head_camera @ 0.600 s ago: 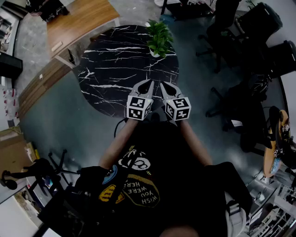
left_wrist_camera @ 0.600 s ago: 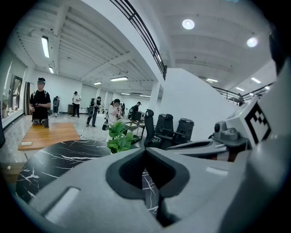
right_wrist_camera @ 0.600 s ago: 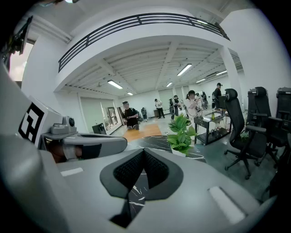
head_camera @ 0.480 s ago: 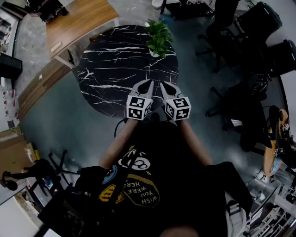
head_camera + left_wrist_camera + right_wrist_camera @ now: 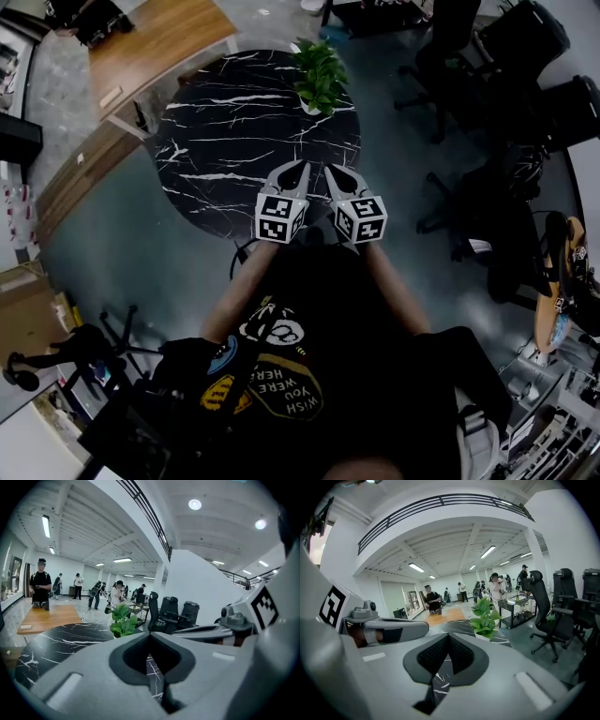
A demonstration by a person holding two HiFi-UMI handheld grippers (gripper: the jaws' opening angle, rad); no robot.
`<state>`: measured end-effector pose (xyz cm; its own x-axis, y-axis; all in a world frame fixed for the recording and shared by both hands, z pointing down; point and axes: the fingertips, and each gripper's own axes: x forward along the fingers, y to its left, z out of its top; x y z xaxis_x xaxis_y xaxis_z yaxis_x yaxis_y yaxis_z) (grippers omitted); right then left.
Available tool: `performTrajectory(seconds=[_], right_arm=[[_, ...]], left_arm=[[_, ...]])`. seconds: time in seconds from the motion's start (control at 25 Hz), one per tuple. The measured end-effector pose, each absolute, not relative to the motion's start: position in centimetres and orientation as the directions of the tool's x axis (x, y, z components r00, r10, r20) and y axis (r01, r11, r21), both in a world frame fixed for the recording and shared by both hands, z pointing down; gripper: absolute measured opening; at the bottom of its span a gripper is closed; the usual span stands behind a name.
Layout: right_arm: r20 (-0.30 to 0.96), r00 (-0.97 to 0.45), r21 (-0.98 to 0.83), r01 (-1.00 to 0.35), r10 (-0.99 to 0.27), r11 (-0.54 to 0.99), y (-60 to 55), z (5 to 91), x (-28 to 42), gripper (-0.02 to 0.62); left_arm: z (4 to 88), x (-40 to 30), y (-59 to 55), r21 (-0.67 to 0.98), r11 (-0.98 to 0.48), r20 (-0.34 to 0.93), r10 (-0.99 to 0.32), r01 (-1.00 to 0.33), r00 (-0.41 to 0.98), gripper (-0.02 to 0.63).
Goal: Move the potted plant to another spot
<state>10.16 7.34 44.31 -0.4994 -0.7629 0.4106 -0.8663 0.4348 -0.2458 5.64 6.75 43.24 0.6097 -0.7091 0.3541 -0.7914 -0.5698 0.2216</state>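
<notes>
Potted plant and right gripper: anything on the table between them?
Nothing: the head view shows only bare black marble tabletop between the right gripper and the potted plant at its far edge.

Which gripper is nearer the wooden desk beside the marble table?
Left. The left gripper hovers over the marble table on the side toward the wooden desk; the right gripper sits beside it, farther from the desk.

I count one potted plant [image 5: 321,75], one round black marble desk [image 5: 216,141] and one wooden desk [image 5: 159,42]. There are two grippers, the left gripper [image 5: 302,169] and the right gripper [image 5: 330,171], and at least three black office chairs [image 5: 153,611].
</notes>
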Motion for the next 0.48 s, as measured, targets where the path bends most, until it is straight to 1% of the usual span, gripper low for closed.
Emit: performTrajectory(seconds=[0.12,0.32,0.48], right_arm=[[0.427,-0.504,-0.271,-0.864,-0.751,0.425,7.1,45.5,9.8,0.003],[0.48,-0.494,-0.249,-0.869,-0.725,0.427,6.2,49.1,8.8,0.003],[0.473,-0.471,-0.245,-0.882,-0.744,0.403,3.5,51.5,8.8,0.003]], left_arm=[[43.9,5.0,6.6,0.237,-0.566,0.367,-0.701,-0.79,0.612,0.004],[46.5,4.5,5.6,0.255,-0.591,0.403,-0.655,-0.765,0.64,0.003],[48.7,4.2,3.4,0.238,-0.614,0.411,-0.638,-0.752,0.651,0.004]])
